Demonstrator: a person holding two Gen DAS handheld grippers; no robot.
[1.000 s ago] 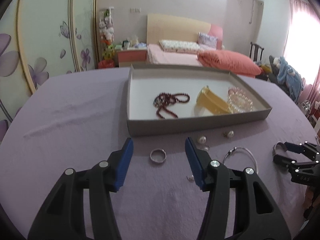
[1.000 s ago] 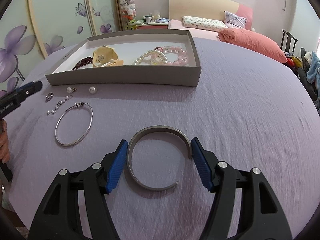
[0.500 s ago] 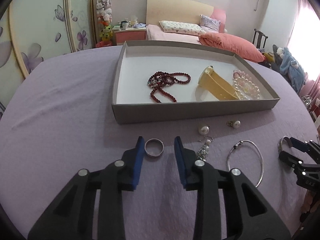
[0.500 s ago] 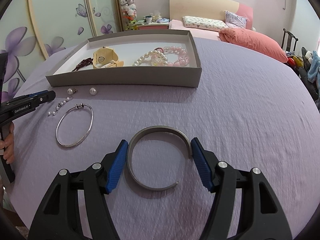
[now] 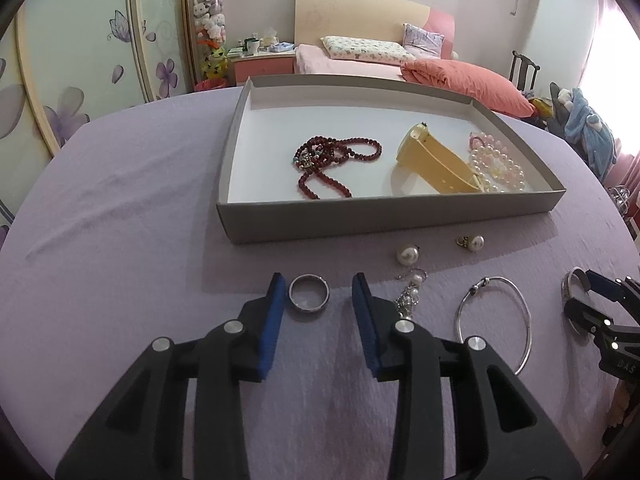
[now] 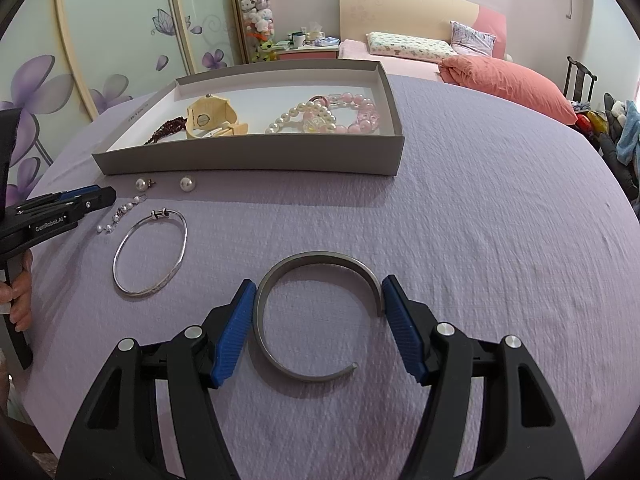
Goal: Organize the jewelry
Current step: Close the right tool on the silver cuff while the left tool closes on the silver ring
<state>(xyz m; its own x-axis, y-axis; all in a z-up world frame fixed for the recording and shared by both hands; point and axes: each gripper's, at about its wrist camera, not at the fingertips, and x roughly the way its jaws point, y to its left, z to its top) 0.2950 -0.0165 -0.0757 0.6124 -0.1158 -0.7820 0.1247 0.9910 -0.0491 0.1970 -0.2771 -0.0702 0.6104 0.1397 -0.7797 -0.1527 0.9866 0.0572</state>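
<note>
A small silver ring (image 5: 309, 299) lies on the purple cloth just in front of the grey tray (image 5: 360, 220). My left gripper (image 5: 318, 288) straddles it with narrow jaws; a gap shows between the ring and the right pad. In the right wrist view that gripper (image 6: 100, 196) reaches in from the left. An open grey cuff bangle (image 6: 316, 258) rests on the cloth, and my right gripper (image 6: 318, 296) has a pad against each side of it. The tray holds a dark red bead necklace (image 5: 328, 160), a yellow watch (image 5: 432, 160) and pearl and pink bracelets (image 5: 496, 164).
Between the two grippers lie two pearl earrings (image 5: 407, 255) (image 5: 472, 242), a small pearl drop piece (image 5: 408, 296) and a thin silver bangle (image 6: 160, 214). A hand (image 6: 20, 300) grips the left tool. A bed and wardrobe stand behind the table.
My left gripper's jaws have narrowed from wide apart to close around the ring, and its view has tipped down toward the tray. The right gripper and cuff have not moved.
</note>
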